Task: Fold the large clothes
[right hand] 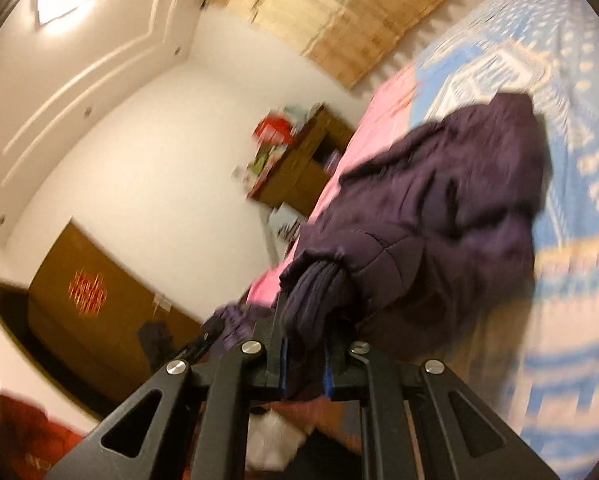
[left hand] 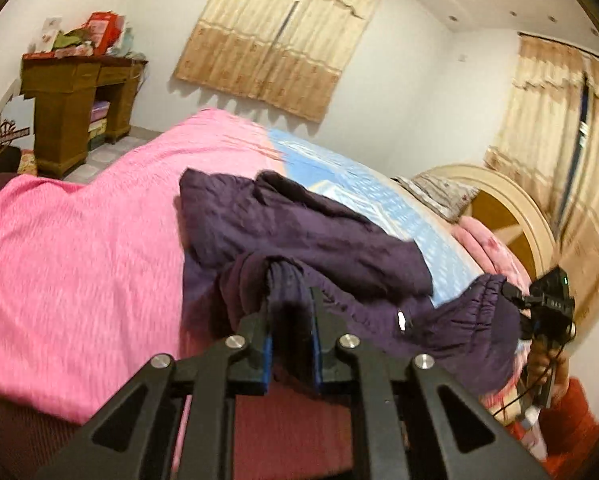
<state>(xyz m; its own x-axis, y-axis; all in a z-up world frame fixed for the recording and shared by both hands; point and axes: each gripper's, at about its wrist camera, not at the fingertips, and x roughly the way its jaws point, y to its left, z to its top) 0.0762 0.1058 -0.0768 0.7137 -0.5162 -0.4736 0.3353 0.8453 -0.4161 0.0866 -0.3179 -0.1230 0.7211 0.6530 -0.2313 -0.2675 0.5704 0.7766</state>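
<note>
1. The left gripper [left hand: 290,300], low in the centre of its view, had its jaws pinching a ribbed cuff of the dark purple jacket [left hand: 299,232].
2. The right gripper [right hand: 305,320] likewise pinched the other cuff.
3. The jacket lay crumpled mid-frame across the bed [left hand: 79,248], over pink and blue covers.

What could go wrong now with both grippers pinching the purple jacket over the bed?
Each hand-held gripper, left and right, pinches only a bunched cuff of the purple jacket, so the fabric could slip out. The body still lies crumpled on the bed, so it may fold unevenly.
</note>
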